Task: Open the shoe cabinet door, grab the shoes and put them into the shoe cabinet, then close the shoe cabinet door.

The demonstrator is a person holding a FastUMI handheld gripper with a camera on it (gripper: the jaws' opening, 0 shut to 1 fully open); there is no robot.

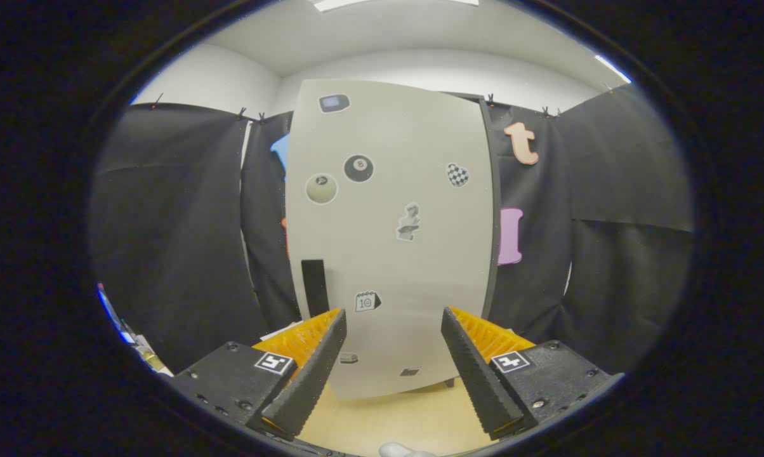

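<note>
The claw [393, 330] is spread wide, with nothing between its fingers and touching nothing. Its left finger [312, 368] and right finger [477, 371] frame the lower part of the shoe cabinet door [391, 235], which stands shut just beyond them. The door is upright, long axis vertical, its flat face turned toward the claw, a black handle [314, 287] near its left edge above the left finger. The claw points level at the door over the pale floor [388, 419]

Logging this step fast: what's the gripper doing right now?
Gripper: open, holding nothing, fingers spread, facing the closed grey sticker-covered shoe cabinet door beyond them.
</note>
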